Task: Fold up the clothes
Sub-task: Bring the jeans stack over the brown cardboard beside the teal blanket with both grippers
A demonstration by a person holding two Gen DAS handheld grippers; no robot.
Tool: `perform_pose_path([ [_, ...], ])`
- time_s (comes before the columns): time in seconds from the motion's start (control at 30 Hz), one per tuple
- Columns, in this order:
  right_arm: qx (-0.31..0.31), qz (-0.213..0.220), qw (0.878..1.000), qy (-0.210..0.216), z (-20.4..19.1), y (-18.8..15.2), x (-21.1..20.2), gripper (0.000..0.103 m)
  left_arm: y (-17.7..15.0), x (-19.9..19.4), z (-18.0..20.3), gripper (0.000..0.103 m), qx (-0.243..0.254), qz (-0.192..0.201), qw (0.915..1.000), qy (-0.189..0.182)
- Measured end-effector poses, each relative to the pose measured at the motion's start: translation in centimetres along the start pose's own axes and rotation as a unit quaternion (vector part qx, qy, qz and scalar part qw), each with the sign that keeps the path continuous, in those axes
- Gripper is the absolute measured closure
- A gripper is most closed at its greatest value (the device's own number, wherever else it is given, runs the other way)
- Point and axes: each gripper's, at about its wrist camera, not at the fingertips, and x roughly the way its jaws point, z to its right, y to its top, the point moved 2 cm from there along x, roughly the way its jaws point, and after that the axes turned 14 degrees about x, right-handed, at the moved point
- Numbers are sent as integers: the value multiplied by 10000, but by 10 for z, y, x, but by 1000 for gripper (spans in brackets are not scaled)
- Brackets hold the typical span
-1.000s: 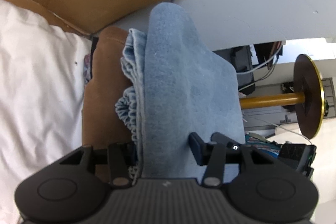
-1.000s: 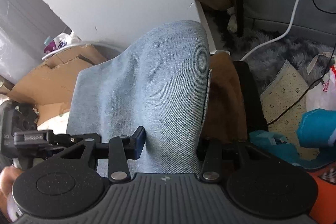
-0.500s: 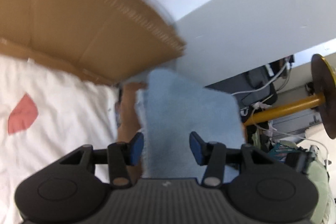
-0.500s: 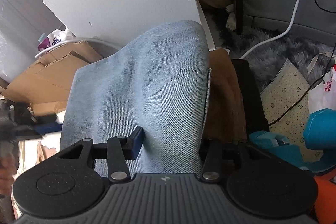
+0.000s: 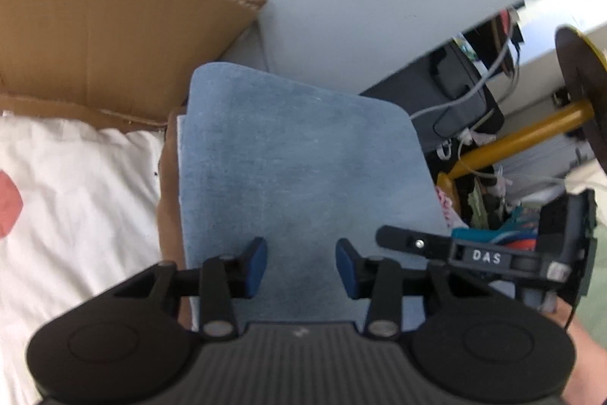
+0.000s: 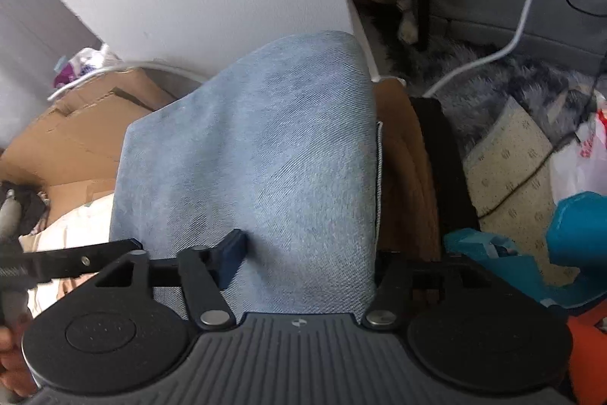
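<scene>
left gripper [image 5: 299, 266] off jeans [image 5: 299, 173], jaws apart, just narrowed, empty. right gripper [image 6: 303, 262] jaws just widened, letting go. jeans folded on brown garment [image 6: 402, 173], 12 o'clock of both. fold looks done.

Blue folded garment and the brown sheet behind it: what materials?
Blue folded garment: looks like light-wash denim, matte; fine diagonal twill lines show. Brown sheet: corrugated cardboard, matte; a fluted zigzag shows along its cut edge.
</scene>
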Motion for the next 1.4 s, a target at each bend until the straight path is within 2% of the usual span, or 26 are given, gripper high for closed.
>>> perform_pose_path([
  [0.13, -101, 150, 9990, -402, -8, 6, -7, 32, 2, -1, -6, 84, 91, -8, 9999, 116],
  [0.17, -192, 262, 9981, -527, -11, 7, -12, 32, 2, -1, -8, 93, 36, -6, 9999, 124],
  [0.23, -468, 558, 9947, -726, -21, 7, -22, 32, 1, -1, -13, 100, -13, -18, 9998, 176],
  [0.3, -697, 799, 9914, -766, -29, 8, -31, 32, -1, -1, -11, 100, 98, 6, 9998, 145],
  [0.4, -966, 873, 9902, -501, -36, 3, -34, 32, -1, -1, -4, 100, 350, 18, 9990, 288],
  [0.47, -1095, 792, 9902, -344, -40, -1, -27, 33, -1, 0, -1, 100, 560, 13, 9975, 420],
  [0.6, -1384, 543, 9880, -412, -46, -13, -2, 33, -3, 2, 4, 100, 889, -10, 9939, 659],
  [0.7, -1557, 423, 9854, -539, -52, -22, 15, 33, -5, 4, 1, 100, 939, -38, 9928, 742],
  [1.03, -1198, 537, 9899, -537, -50, -22, 32, 33, 0, 6, -1, 100, 977, -59, 9920, 797],
  [1.1, -1128, 697, 9905, -372, -52, -17, 22, 42, 8, 3, 3, 100, 1082, -29, 9906, 831],
  [1.13, -1091, 810, 9904, -253, -54, -13, 15, 42, 13, 0, 4, 99, 1167, 39, 9893, 879],
  [1.23, -999, 1049, 9891, -271, -52, 0, 8, 43, 28, -1, 4, 75, 1247, 214, 9883, 856],
  [1.27, -973, 1093, 9887, -311, -51, 3, 9, 46, 32, 2, 4, 71, 1284, 239, 9879, 840],
  [1.4, -982, 1181, 9872, -421, -46, 9, 21, 53, 44, 11, 12, 72, 1834, 343, 9761, 1112],
])
